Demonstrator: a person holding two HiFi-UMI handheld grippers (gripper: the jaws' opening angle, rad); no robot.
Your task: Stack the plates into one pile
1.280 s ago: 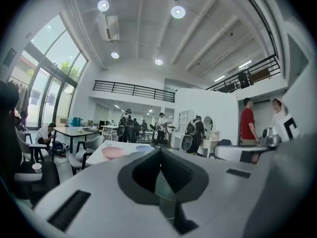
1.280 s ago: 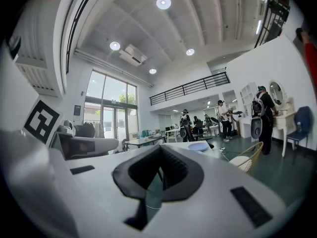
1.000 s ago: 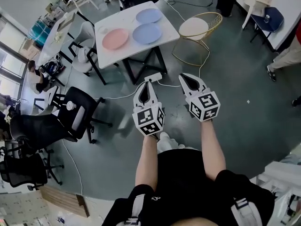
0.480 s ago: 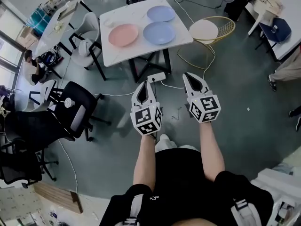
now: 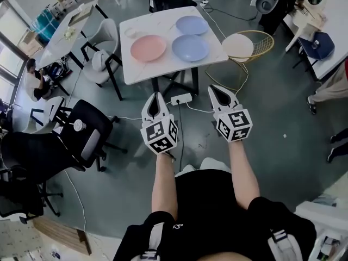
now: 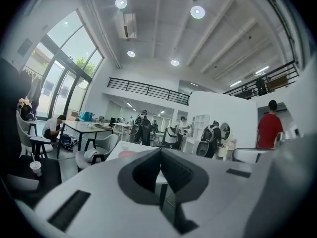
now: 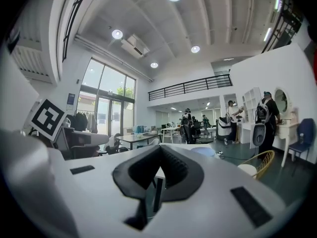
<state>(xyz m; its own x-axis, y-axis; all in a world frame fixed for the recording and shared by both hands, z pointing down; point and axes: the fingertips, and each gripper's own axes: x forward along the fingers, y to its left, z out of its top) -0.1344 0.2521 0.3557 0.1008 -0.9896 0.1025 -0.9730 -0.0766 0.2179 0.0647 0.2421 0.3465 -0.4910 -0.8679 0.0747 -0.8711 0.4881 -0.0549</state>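
On the white table [image 5: 136,69] ahead lie a pink plate [image 5: 148,48] and two blue plates, one near [image 5: 190,47] and one farther back [image 5: 192,25]. My left gripper [image 5: 155,100] and right gripper [image 5: 217,92] are held over the floor, short of the table, both shut with nothing between the jaws. In the left gripper view the pink plate [image 6: 128,153] shows just past the jaw tips. A blue plate [image 7: 203,151] shows low on the table in the right gripper view.
A gold wire chair with a cream seat [image 5: 242,45] stands right of the table. A power strip [image 5: 181,98] and cables lie on the floor under it. A grey armchair [image 5: 103,58] and black office chairs [image 5: 81,132] stand at the left. People are at the far desks.
Both grippers and the camera have come closer to the table, which now sits lower and larger in the head view. The left gripper has shifted left. Both stay shut.
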